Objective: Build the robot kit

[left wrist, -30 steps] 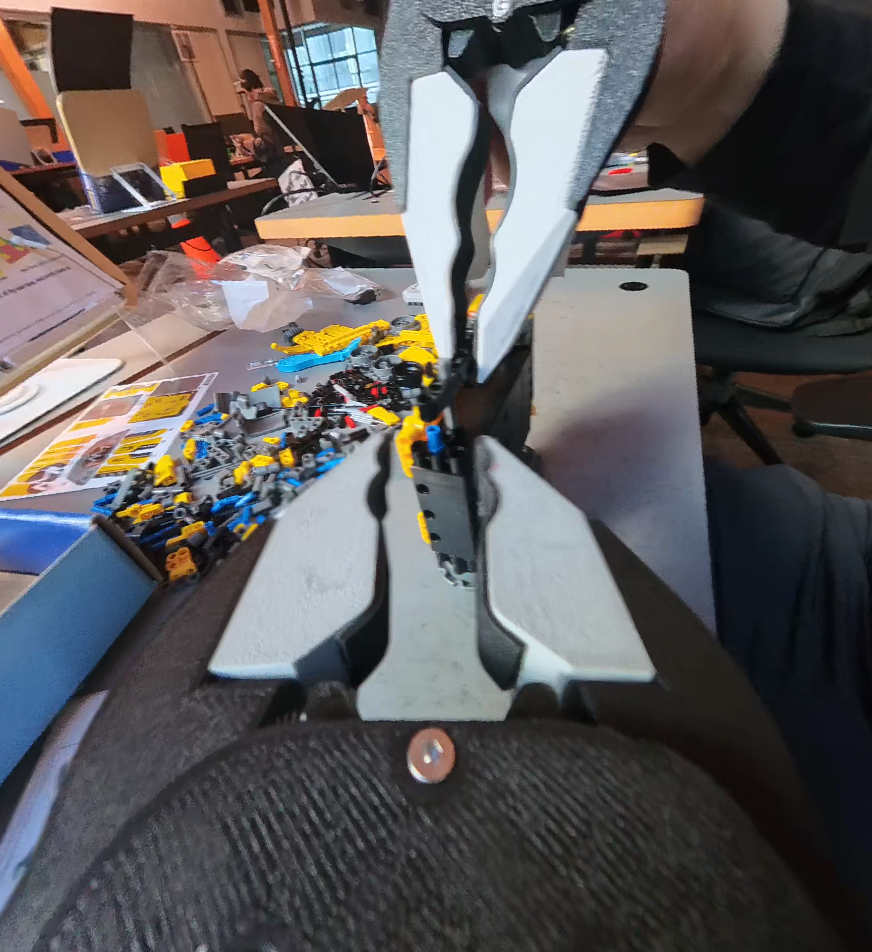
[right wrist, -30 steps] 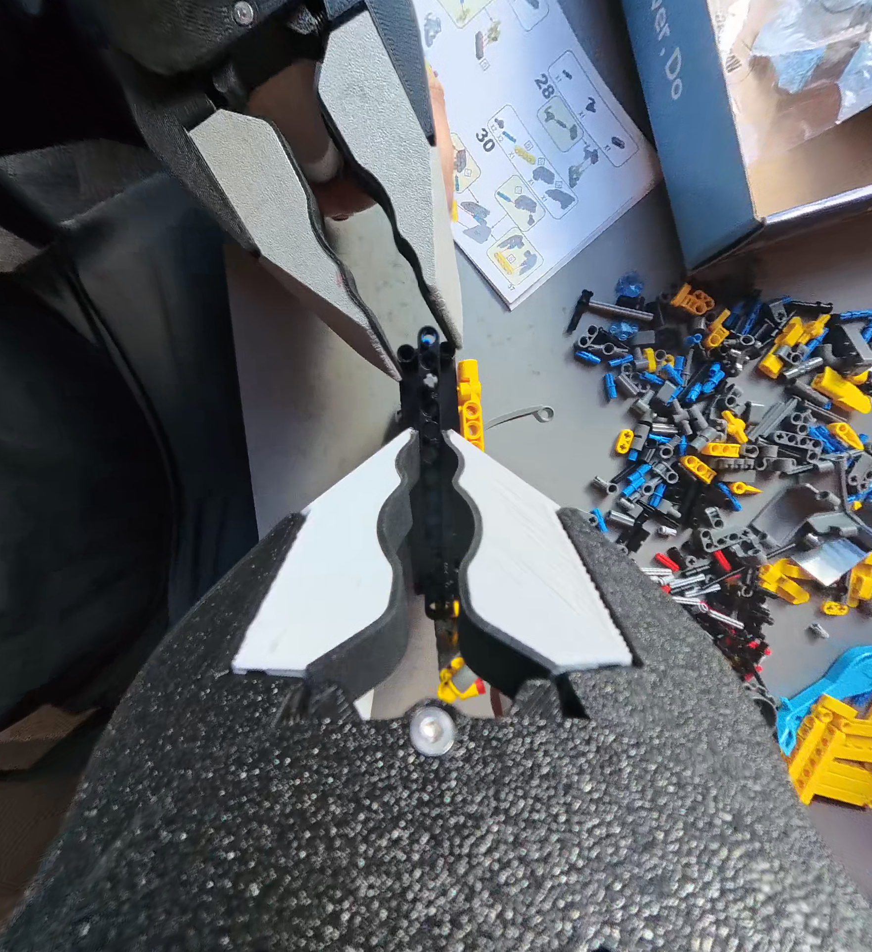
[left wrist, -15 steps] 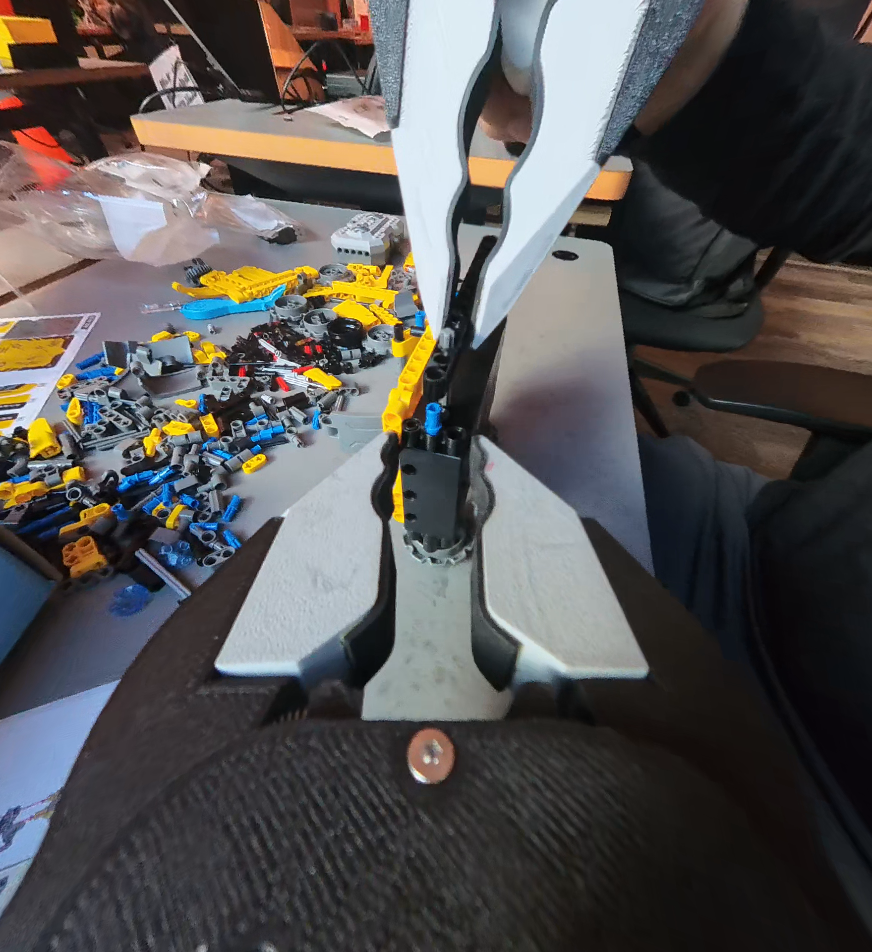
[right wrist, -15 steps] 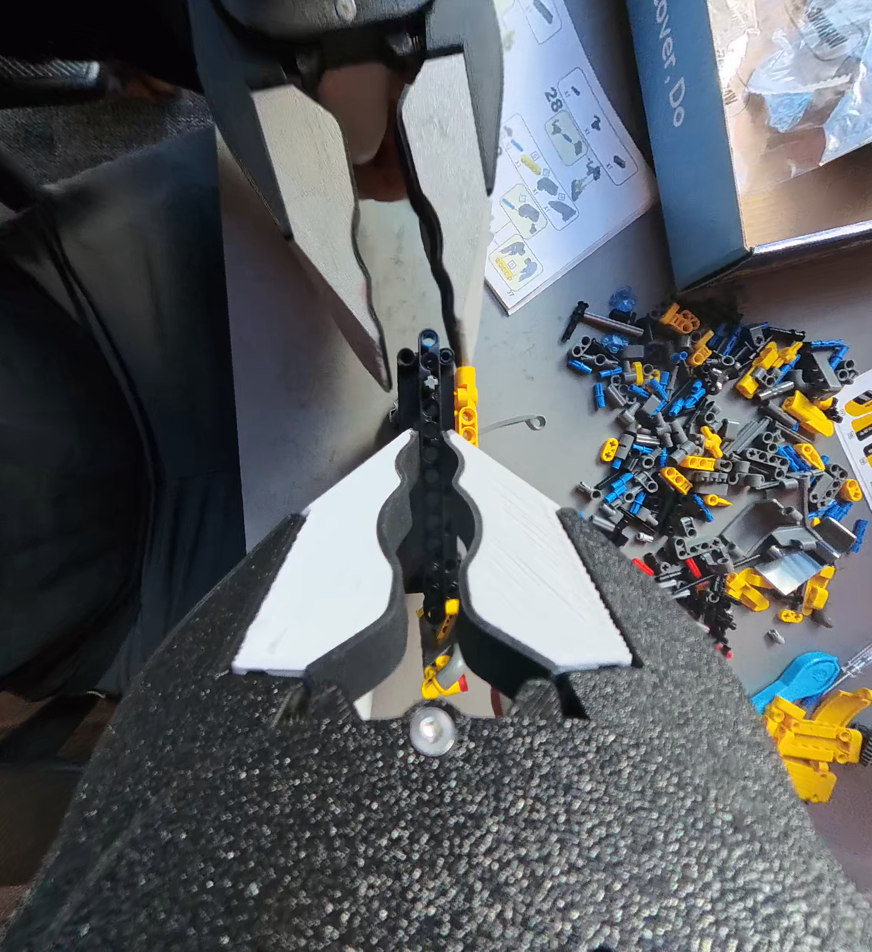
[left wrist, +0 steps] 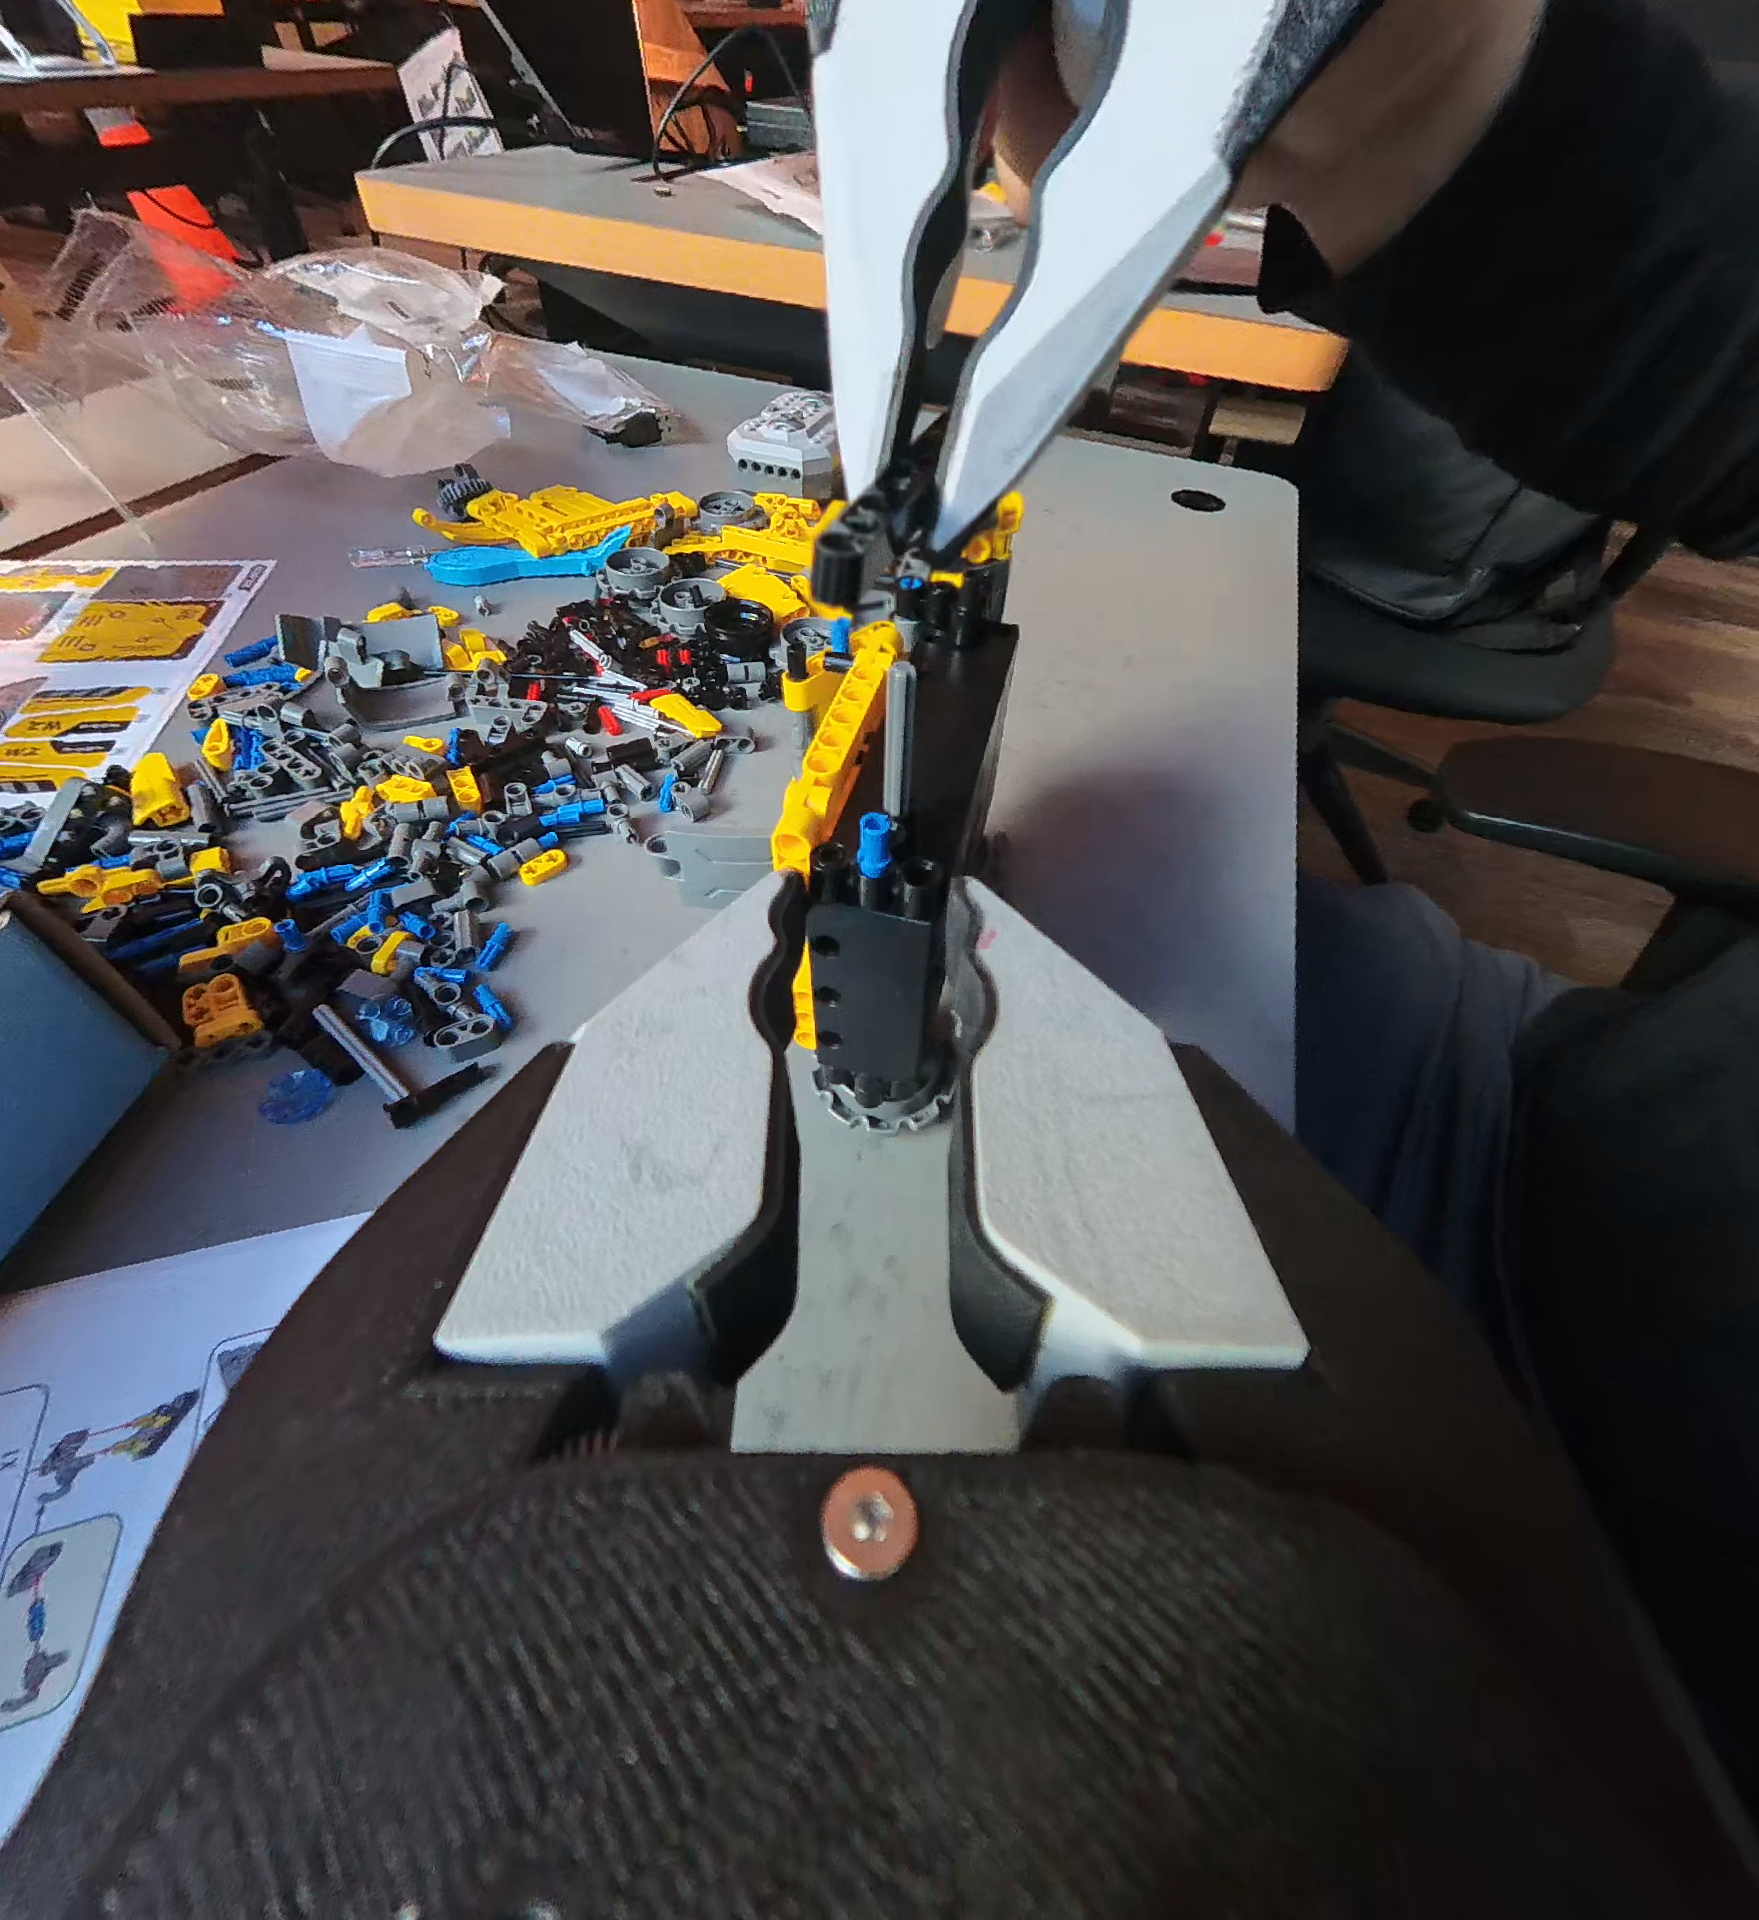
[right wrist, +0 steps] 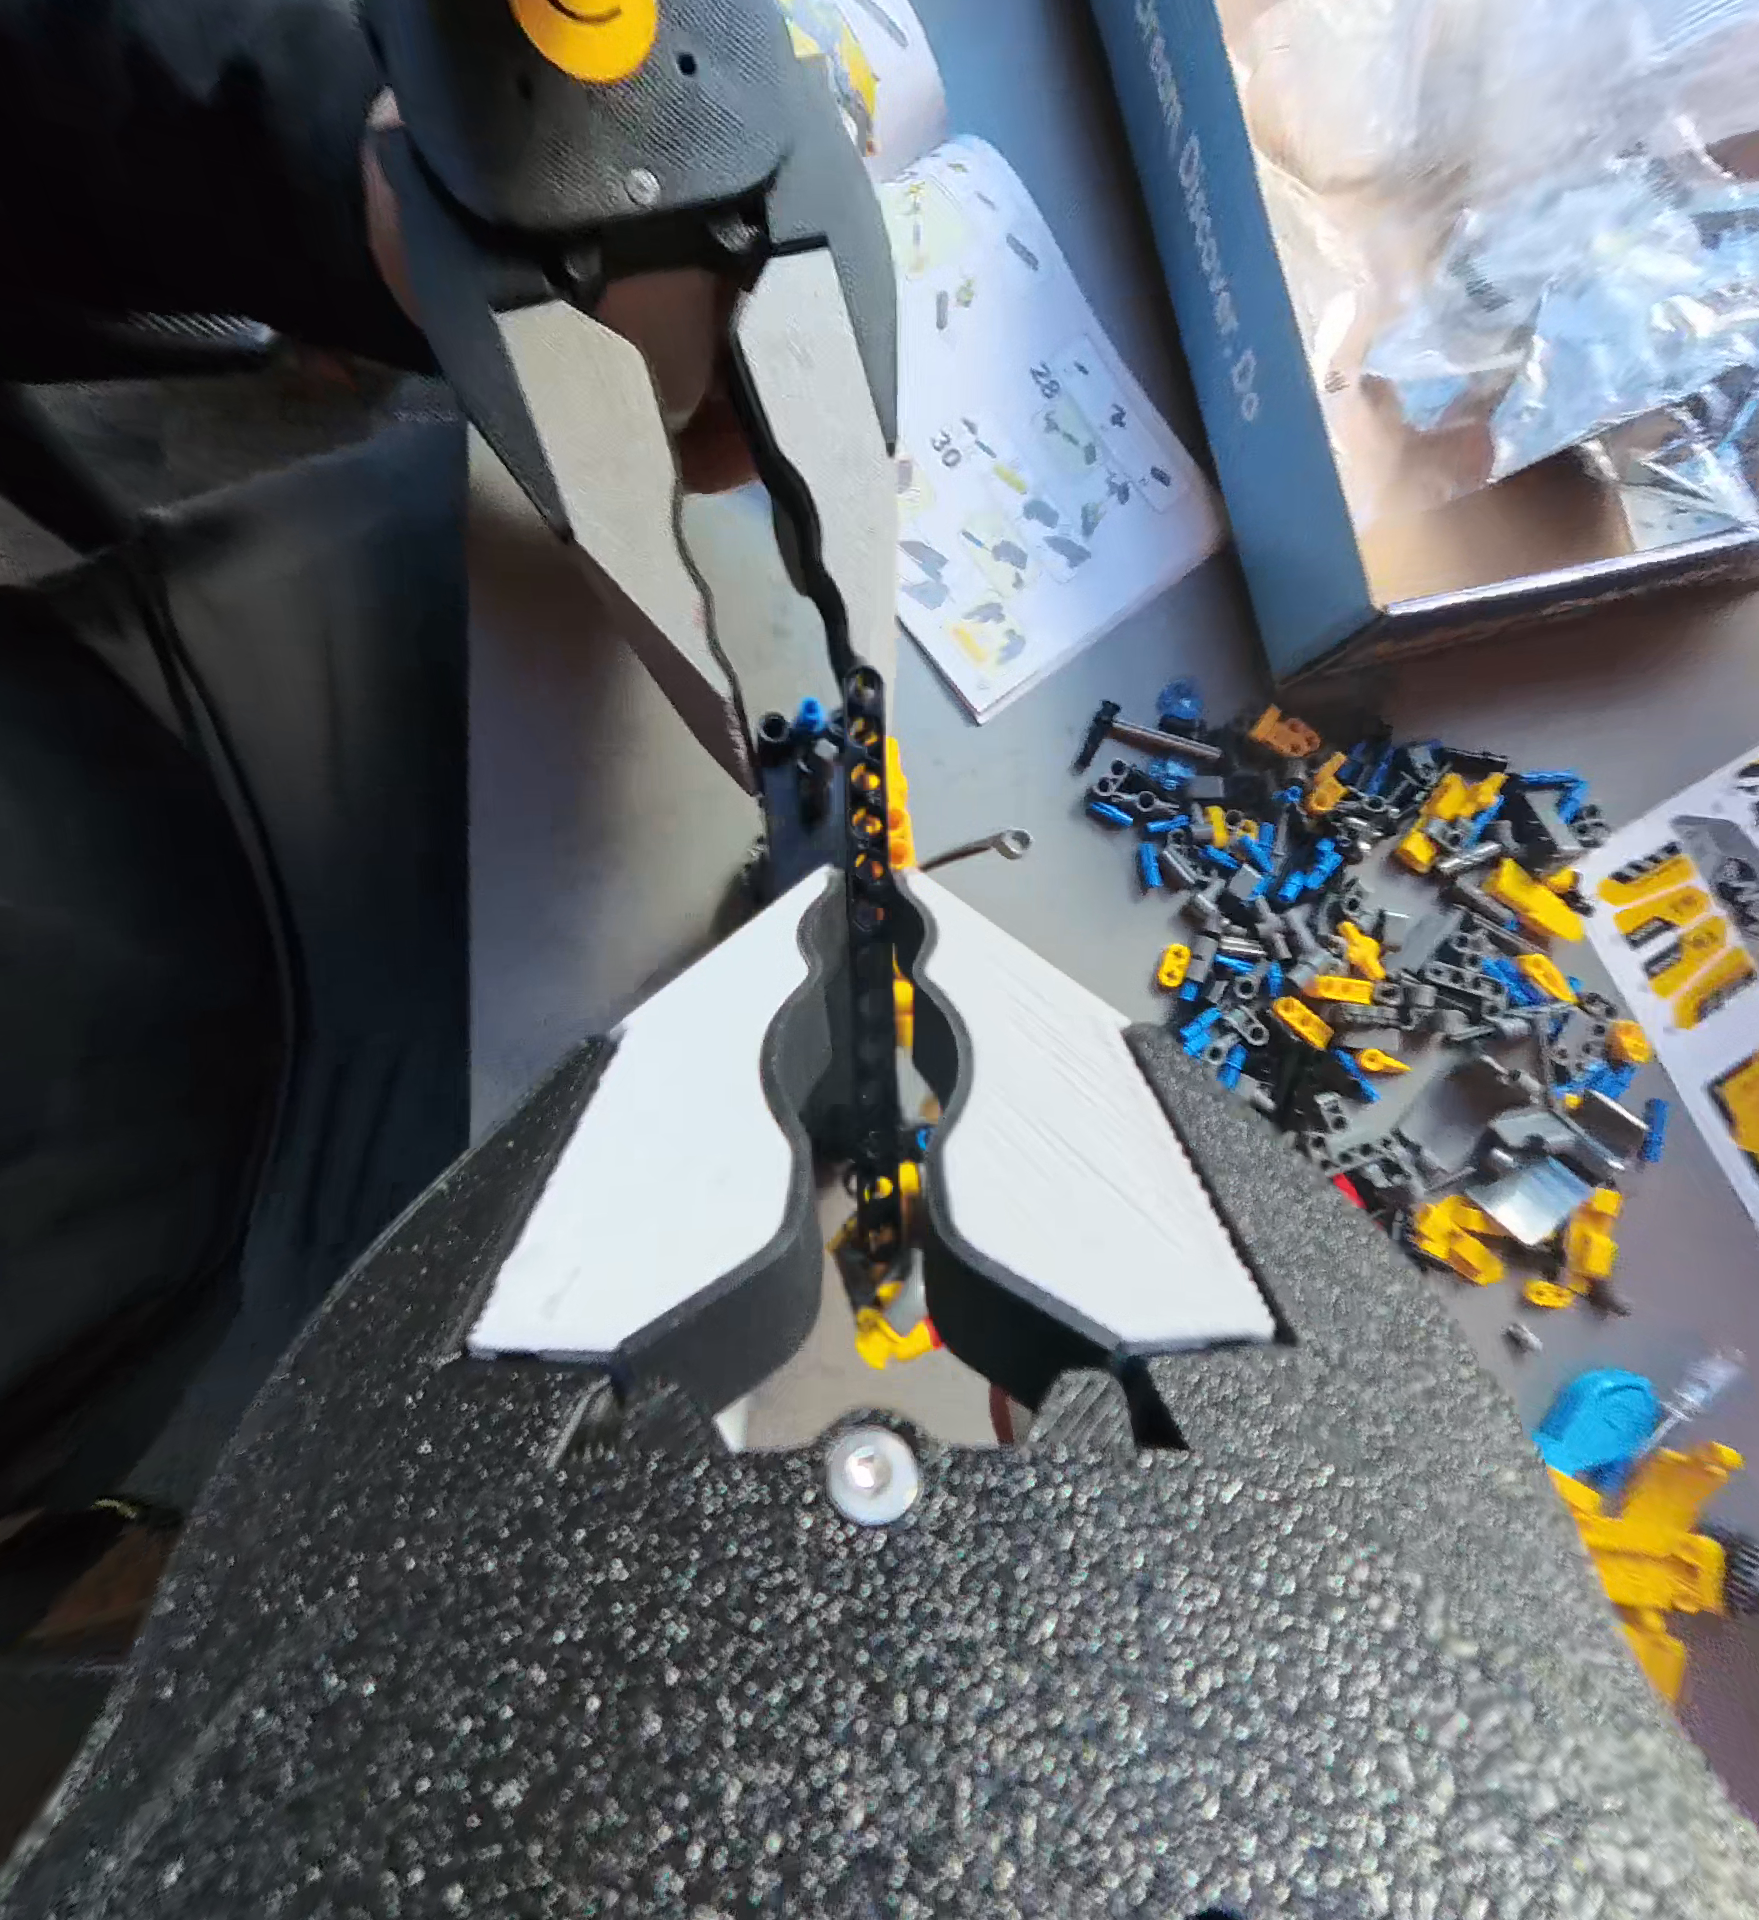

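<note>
Crowding the table (left wrist: 1145, 665) beside the held assembly (left wrist: 885, 790): loose pieces (left wrist: 418, 790)

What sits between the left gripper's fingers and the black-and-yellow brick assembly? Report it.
Nothing visible. The left gripper is shut directly on the brick assembly at its near end; the right gripper clamps its far end.
</note>
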`<control>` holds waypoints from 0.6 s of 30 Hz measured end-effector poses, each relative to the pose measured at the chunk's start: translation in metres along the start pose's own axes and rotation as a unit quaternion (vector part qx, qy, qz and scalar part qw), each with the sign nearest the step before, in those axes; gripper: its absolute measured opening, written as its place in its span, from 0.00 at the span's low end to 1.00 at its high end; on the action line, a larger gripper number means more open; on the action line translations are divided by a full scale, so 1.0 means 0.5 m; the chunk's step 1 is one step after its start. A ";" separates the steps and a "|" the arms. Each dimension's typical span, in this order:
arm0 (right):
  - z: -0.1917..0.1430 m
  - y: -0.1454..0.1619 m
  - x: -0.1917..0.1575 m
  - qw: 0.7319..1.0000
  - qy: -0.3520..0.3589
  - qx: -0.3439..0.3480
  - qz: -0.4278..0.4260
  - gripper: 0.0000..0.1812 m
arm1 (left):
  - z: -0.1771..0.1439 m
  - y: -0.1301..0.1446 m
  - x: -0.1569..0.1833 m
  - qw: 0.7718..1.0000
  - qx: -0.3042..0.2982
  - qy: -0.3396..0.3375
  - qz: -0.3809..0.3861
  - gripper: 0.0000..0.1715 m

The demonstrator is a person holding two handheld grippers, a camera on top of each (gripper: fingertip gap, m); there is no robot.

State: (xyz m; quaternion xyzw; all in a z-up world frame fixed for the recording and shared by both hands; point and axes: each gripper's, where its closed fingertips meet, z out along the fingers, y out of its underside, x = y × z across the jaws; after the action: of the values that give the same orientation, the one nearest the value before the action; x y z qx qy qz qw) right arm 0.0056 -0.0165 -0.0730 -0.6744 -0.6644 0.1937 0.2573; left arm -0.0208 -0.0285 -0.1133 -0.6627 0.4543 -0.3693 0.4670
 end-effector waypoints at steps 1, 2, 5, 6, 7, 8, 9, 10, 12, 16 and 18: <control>-0.002 -0.001 0.001 1.000 0.002 0.003 -0.001 0.04 | -0.004 0.001 0.000 1.000 0.000 -0.002 0.004 0.14; -0.005 -0.004 0.000 1.000 0.001 0.009 0.001 0.04 | -0.008 0.002 -0.002 1.000 0.000 -0.004 0.005 0.14; -0.023 -0.008 -0.004 0.999 -0.003 0.032 0.004 0.04 | -0.022 0.005 -0.012 1.000 -0.003 -0.010 0.000 0.14; -0.027 -0.003 -0.004 0.999 -0.001 0.034 0.002 0.04 | -0.027 0.007 -0.014 1.000 -0.005 -0.009 -0.001 0.14; -0.030 0.004 0.001 0.999 0.008 0.034 0.001 0.04 | -0.031 0.008 -0.015 1.000 -0.009 -0.008 0.000 0.14; -0.031 0.011 0.004 0.999 0.013 0.034 0.002 0.04 | -0.034 0.009 -0.016 1.000 -0.012 -0.008 0.001 0.14; -0.030 0.018 0.002 0.999 0.008 0.034 0.007 0.04 | -0.037 0.010 -0.016 1.000 -0.015 -0.007 0.003 0.14; -0.026 0.025 -0.001 0.999 -0.001 0.033 0.015 0.04 | -0.038 0.010 -0.015 1.000 -0.017 -0.006 0.003 0.14; -0.011 0.036 -0.008 0.999 -0.013 0.026 0.023 0.04 | -0.037 0.010 -0.015 1.000 -0.025 -0.008 0.010 0.14; 0.021 0.054 -0.010 1.000 -0.004 -0.009 0.006 0.04 | -0.030 0.011 -0.016 0.997 -0.057 -0.018 0.042 0.23; 0.026 0.052 -0.016 1.000 -0.013 -0.015 0.004 0.04 | -0.029 -0.001 -0.016 0.995 -0.070 -0.024 0.062 0.28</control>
State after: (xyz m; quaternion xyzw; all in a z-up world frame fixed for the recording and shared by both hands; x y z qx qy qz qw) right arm 0.0180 -0.0227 -0.0999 -0.6782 -0.6678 0.1934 0.2379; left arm -0.0366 -0.0248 -0.1089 -0.6733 0.5079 -0.2908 0.4519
